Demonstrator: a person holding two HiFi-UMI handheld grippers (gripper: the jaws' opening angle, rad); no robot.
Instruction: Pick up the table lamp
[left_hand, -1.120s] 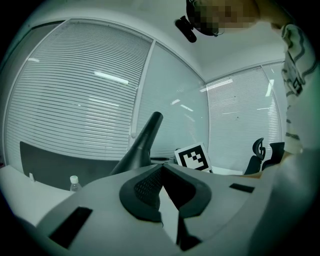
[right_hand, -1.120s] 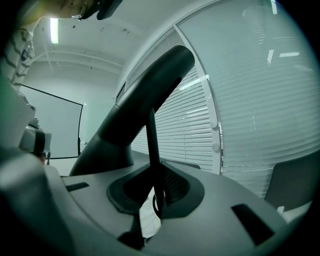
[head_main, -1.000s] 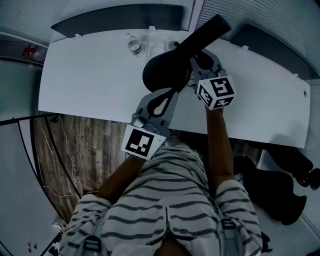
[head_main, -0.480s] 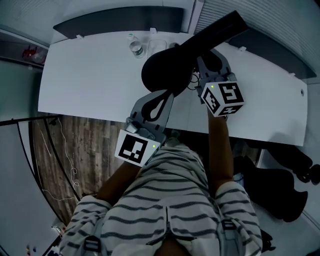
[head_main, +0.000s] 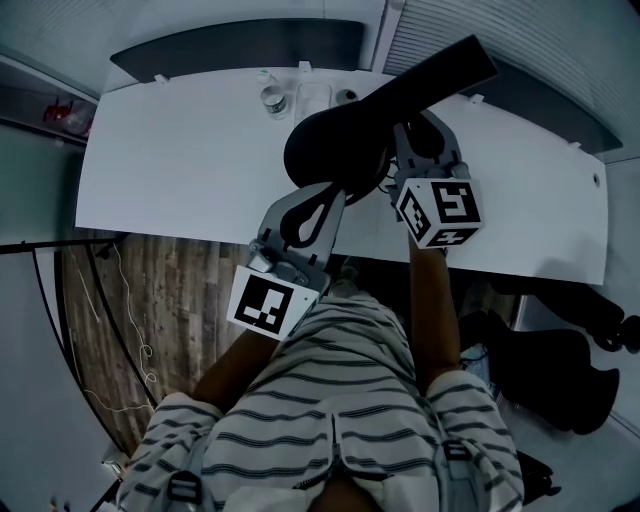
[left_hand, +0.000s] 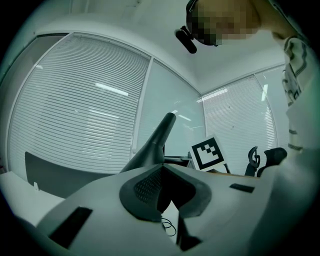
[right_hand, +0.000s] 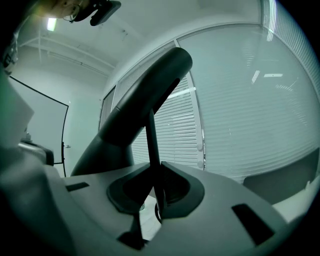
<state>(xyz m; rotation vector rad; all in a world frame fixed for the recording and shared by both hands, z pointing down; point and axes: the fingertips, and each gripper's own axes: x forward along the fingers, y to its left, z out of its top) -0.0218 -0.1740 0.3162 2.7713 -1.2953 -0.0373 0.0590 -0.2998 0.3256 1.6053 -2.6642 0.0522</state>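
My left claw (head_main: 333, 192) pinches the lamp (head_main: 335, 150) at its base, and my right claw (head_main: 415, 130) is clamped on the thin stem (right_hand: 151, 145). The grasp looks done. The lamp sits over the surface (head_main: 170, 160), but I can't tell whether it has lifted clear.

Left tool (left_hand: 162, 189) tight on the table lamp (left_hand: 156, 145), marker cube (left_hand: 207, 152) beyond.

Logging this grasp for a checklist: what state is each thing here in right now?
table lamp: unlit, gripped by both tools.
left tool: shut on the table lamp, at its base.
right tool: shut on the table lamp's thin stem.
bottle: standing on the table.
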